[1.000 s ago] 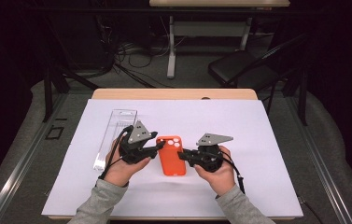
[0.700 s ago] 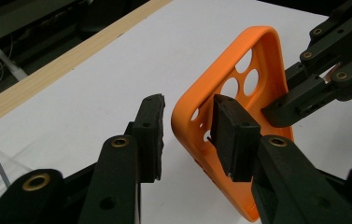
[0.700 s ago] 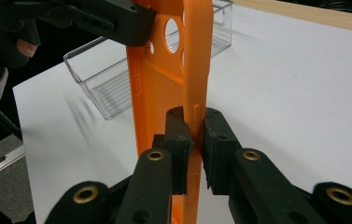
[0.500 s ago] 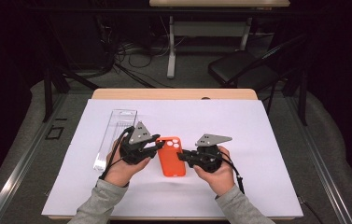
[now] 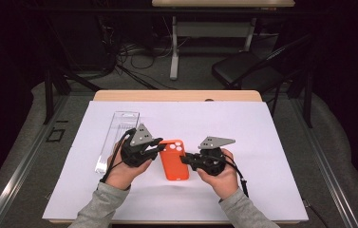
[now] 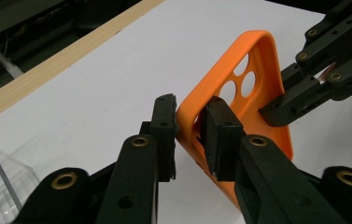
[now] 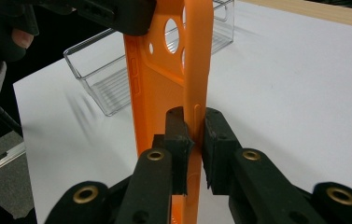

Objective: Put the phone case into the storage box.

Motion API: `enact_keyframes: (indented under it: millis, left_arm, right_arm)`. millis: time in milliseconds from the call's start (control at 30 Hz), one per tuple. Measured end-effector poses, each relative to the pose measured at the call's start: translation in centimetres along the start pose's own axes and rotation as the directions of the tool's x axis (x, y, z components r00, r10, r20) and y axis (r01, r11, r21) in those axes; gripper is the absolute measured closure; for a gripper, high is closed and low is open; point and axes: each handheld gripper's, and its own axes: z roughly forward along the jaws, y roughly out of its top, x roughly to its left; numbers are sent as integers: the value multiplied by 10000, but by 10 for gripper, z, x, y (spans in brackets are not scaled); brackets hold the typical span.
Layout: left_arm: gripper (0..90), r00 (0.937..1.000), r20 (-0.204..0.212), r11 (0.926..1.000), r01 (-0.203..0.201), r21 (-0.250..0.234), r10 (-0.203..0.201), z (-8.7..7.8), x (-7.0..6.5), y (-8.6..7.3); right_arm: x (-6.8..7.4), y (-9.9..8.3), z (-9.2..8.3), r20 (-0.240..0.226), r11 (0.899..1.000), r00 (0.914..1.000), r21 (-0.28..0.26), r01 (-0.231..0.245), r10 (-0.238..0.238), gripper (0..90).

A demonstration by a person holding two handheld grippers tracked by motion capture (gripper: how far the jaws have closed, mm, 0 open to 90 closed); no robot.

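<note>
Holding the orange phone case [image 5: 174, 160] between them, both grippers pinch its thin side walls near the middle of the white tabletop [image 5: 262, 142]. The left gripper [image 5: 156, 148] has just been closing, and in the left gripper view its jaws sit on either side of the case's rim [image 6: 190, 123], clamped on it. The right gripper [image 5: 186, 160] is clamped on the opposite long edge, one jaw inside the shell and one outside.

It looks like a light, soft, rubbery shell, so I'd expect it to bend and twist rather than stay stiff, and it could slip out if pulled hard. The raised rim is the sensible place to hold it, since the flat back offers nothing to pinch.

It is bright orange, open on one face, with round camera holes [image 6: 241, 77] at its far end and small button cut-outs along one side. A clear plastic tray [image 5: 117, 137] lies just left of the left hand [image 5: 122, 173].
</note>
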Motion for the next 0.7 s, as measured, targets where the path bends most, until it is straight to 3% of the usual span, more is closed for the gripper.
enact_keyframes:
  millis: [700]
  left_arm:
    - [798,9995,321,9999,68,149,-73,0,6,-1]
  right_arm:
    - [-2,-1,1,-101,9999,9999,78,-74,75,818]
